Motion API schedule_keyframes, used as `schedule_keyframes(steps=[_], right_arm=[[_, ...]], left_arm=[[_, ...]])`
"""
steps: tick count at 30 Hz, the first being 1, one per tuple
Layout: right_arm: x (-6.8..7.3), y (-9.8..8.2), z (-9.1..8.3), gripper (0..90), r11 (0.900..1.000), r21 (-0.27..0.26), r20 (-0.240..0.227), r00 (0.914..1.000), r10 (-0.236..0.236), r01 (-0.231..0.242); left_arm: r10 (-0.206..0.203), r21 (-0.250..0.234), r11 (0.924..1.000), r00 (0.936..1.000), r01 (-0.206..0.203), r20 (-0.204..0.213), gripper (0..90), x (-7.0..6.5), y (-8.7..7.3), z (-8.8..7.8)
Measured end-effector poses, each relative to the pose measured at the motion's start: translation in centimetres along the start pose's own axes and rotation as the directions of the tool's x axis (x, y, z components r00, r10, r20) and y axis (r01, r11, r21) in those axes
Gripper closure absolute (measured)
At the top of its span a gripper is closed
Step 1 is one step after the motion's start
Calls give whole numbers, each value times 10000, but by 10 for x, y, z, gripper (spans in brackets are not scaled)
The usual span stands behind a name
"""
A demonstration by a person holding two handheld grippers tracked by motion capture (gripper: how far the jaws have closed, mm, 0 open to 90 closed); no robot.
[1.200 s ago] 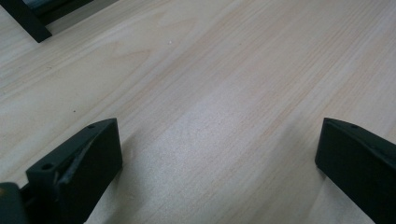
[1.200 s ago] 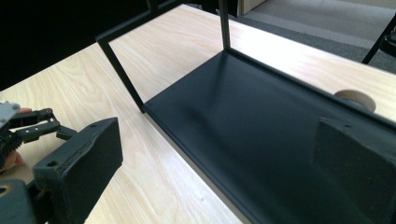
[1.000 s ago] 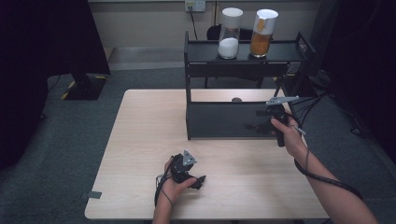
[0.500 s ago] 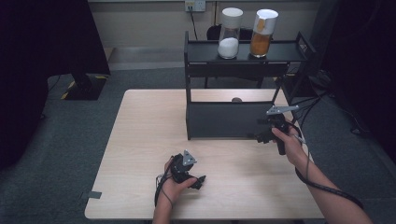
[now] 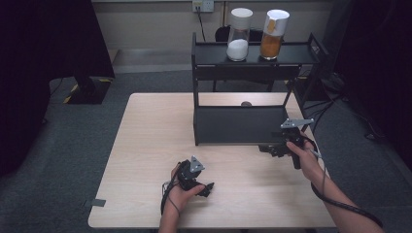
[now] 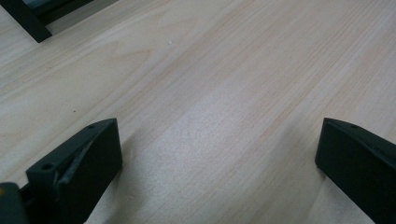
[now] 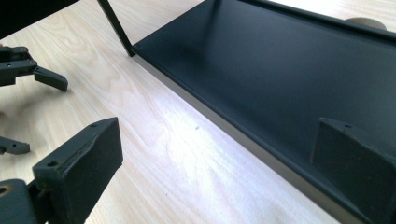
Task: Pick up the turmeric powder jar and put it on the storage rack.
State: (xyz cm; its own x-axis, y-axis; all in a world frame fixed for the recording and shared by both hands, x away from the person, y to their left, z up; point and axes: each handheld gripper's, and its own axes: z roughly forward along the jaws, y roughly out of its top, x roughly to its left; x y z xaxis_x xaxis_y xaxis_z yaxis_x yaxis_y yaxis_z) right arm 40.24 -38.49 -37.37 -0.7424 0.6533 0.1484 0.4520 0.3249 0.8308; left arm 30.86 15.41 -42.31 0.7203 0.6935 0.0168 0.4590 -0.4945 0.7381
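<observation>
No brand, label or legible writing appears anywhere; the tan patch on the lid of the orange-filled jar (image 5: 273, 34) is too small to read. That jar stands on the top tier of the black shelf rack (image 5: 252, 125), just beside the white-filled jar (image 5: 239, 35), both upright. The right hand-held gripper (image 5: 268, 149) sits low at the front right corner of the rack's bottom tray, jaws spread wide and holding nothing; in its own view one jaw lies over the tray, the other over bare desk (image 5: 145, 145). The left hand-held gripper (image 5: 208, 188) rests near the desk's front edge, well apart from the rack, jaws equally wide apart and empty. A small round brown object (image 5: 246, 103) behind the rack is partly hidden and cannot be identified (the right forearm is cut off at the frame's lower edge). Against the picture a second ago, the right hand-held gripper has come down and toward the person from the rack's right side; the left is unchanged.
</observation>
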Motion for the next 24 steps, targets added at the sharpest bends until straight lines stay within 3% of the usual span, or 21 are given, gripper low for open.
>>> schedule_keyframes(steps=[24], right_arm=[[4,-43,-17,9,9993,375,270,9996,-86,76]], left_arm=[[-2,6,10000,10000,2,4,0,0,0,0]])
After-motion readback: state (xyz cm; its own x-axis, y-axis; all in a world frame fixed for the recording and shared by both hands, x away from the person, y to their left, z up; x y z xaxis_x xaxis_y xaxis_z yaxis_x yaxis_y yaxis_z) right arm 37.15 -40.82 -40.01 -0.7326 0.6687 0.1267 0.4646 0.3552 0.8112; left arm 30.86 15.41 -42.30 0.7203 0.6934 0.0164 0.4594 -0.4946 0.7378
